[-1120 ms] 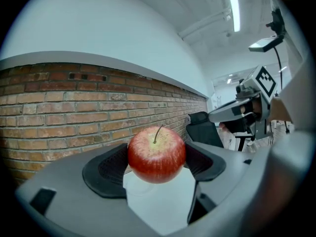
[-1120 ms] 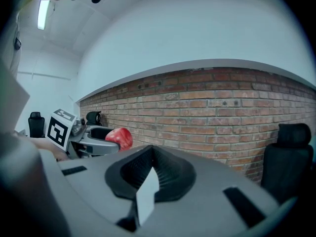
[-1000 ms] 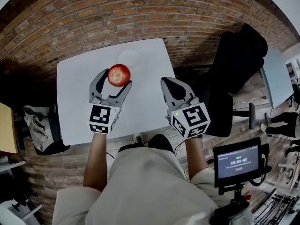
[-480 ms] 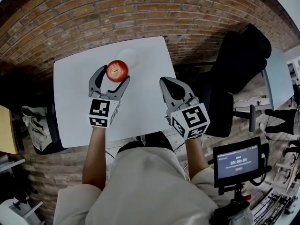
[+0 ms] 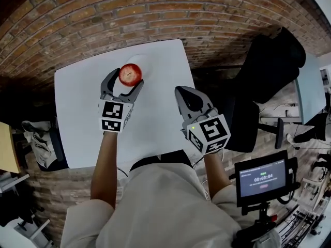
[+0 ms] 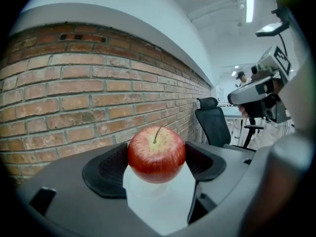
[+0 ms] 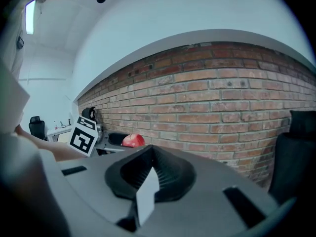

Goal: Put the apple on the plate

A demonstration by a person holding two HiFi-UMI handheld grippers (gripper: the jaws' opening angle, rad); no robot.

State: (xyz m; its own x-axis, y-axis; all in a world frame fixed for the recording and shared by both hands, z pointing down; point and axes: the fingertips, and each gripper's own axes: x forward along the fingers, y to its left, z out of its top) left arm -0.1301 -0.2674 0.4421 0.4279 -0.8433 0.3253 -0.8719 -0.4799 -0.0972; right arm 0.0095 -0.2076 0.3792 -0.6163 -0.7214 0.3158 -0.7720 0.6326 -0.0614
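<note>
We hold apple (image 5: 130,74) clamped in left gripper (image 5: 124,80), over near rim of plate (image 5: 145,62). Right gripper (image 5: 187,94) idle at 4 o'clock, jaws together, empty. We should nudge toward 1 o'clock, centre, lower till apple rests, then release gently.

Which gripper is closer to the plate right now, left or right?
Left. The left gripper holds the apple at the near edge of the plate. The right gripper, shut and empty, is well off to the right, by the edge of the table.
</note>
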